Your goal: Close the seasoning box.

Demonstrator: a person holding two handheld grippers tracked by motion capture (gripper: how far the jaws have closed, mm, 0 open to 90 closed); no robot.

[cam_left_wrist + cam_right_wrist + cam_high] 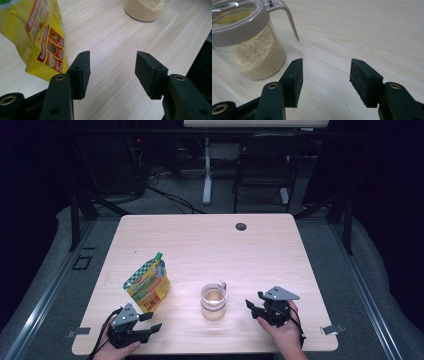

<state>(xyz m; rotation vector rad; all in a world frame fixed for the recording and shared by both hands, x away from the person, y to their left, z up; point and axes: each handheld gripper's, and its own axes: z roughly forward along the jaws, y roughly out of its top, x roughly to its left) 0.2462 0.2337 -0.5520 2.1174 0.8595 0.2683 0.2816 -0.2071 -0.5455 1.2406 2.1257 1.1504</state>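
Looks like the very start of the job: both grippers sit low at the near edge of the bench [200, 227] and neither holds anything. The left gripper [152, 321] is near the near-left corner with its fingers [81, 72] spread wide, nothing but bare wood between them. The right gripper [252, 309] sits toward the near-right corner, fingers [294, 77] spread as well, also empty.

The two things in play are a yellow pouch [148, 285] with a green spout cap, standing tilted just beyond the left gripper, and a glass jar [214, 301] half full of pale grains, roughly mid-way along the near edge between the two grippers. The jar has a white lid with a wire clasp, and from here it looks shut, though it's hard to be sure.

In the left gripper view the pouch's bottom corner [42, 50] sits just off the outer side of the left finger, close but not between the pads. In the right gripper view the jar [249, 50] is likewise just outside the left-hand finger, not touching.

Best guess at what's next: each hand swings inward a bit so its thing actually lands between the pads, right on the jar or its lid, left on the pouch, then closes. The pouch is floppy, so gripping it low might fold it.
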